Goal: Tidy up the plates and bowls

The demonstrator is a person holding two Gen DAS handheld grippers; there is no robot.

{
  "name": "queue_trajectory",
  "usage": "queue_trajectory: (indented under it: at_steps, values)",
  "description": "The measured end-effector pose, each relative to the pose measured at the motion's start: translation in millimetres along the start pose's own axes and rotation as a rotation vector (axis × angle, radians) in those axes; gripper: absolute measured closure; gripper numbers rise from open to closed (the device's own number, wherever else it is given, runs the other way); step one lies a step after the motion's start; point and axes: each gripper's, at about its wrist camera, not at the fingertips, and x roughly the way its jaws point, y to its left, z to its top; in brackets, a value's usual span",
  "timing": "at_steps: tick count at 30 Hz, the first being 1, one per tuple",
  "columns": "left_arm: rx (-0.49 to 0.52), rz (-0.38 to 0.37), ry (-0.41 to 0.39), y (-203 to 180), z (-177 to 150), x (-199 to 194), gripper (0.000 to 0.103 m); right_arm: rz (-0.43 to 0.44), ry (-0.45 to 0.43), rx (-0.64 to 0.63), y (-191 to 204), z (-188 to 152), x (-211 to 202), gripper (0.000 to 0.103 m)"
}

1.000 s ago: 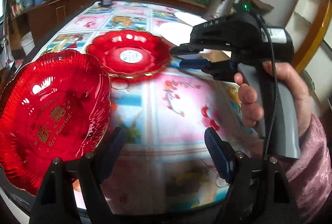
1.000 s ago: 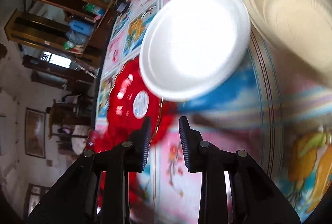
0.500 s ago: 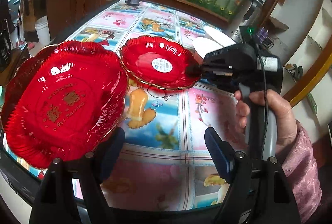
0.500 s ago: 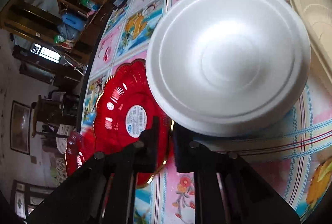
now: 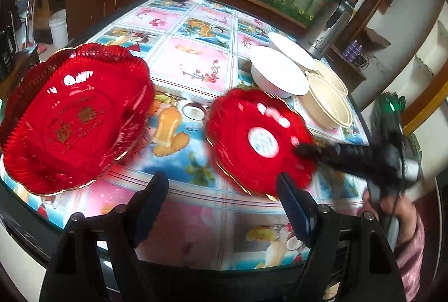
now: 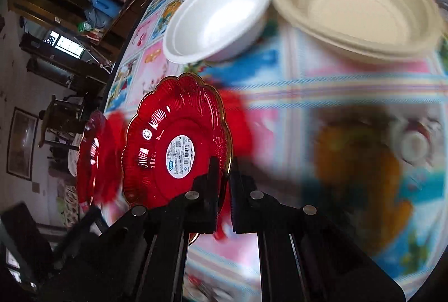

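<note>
The small red plate (image 6: 179, 145) has moved nearer, away from the white bowl (image 6: 215, 19). The right gripper (image 6: 226, 176) grasps its rim. The left gripper (image 5: 221, 198) is released, empty.

Small red plate (image 5: 260, 139) & right tool (image 5: 305, 149) motion-blurred; tablecloth (image 6: 350, 162) smeared in right view.

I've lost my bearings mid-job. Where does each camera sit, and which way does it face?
Left wrist: on the left gripper, aimed down across the table; it sees the big red tray, the small red plate, the bowls, the right gripper and the hand holding it.
Right wrist: on the right gripper, rolled sideways, jaws shut on the small red plate's rim; only its own fingers show.
Shared: the plate, the tray, the white bowl and the beige bowl.
</note>
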Motion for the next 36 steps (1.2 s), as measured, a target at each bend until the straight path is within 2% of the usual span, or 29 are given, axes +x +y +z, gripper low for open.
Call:
queue_trajectory:
  at_steps: [3,6,9,14,16,19,20,21,22,23,25,29,34,36]
  values:
    - [-0.02,-0.004,0.012,-6.8,4.8,6.8,0.023,0.015,0.003,0.021,-16.6,-6.7,-9.8,0.097]
    - [0.005,0.002,0.026,-21.1,13.9,16.7,0.023,0.038,-0.005,0.036,-25.7,-8.9,-13.9,0.096]
    - [0.026,0.005,0.085,-32.2,24.9,34.9,0.023,0.065,0.017,0.06,-31.7,-9.6,-12.5,0.096]
    - [-0.015,-0.007,0.206,-36.1,40.4,68.9,0.024,0.081,0.027,0.053,-32.6,-9.9,-12.9,0.095]
    - [-0.029,-0.027,0.226,-36.4,43.5,74.4,0.025,0.087,0.025,0.056,-33.0,-9.1,-13.6,0.095]
    - [-0.034,-0.007,0.259,-37.6,46.3,83.1,0.026,0.092,0.019,0.065,-36.1,-8.6,-16.8,0.095]
    - [-0.039,-0.015,0.263,-37.2,45.9,83.9,0.026,0.088,0.018,0.065,-36.1,-8.6,-17.2,0.092]
    - [-0.047,-0.022,0.271,-36.5,45.6,85.6,0.03,0.086,0.017,0.065,-36.2,-8.7,-17.5,0.086]
    - [-0.053,-0.022,0.275,-36.1,45.4,86.8,0.038,0.087,0.014,0.066,-36.1,-9.2,-18.0,0.083]
    - [-0.053,-0.013,0.273,-35.9,46.1,87.9,0.042,0.086,0.012,0.066,-35.9,-9.5,-18.3,0.082]
    - [-0.05,0.0,0.276,-33.8,46.2,90.0,0.059,0.078,0.01,0.065,-35.2,-9.3,-18.6,0.081]
    - [-0.057,0.016,0.295,-29.4,42.7,95.7,0.068,0.075,0.013,0.072,-33.3,-9.1,-16.8,0.081]
    - [-0.056,0.029,0.286,-23.7,41.3,98.7,0.092,0.061,-0.006,0.086,-30.9,-8.6,-16.3,0.082]
    - [-0.059,0.026,0.279,-21.5,41.2,98.9,0.092,0.066,-0.014,0.1,-31.2,-8.4,-15.9,0.082]
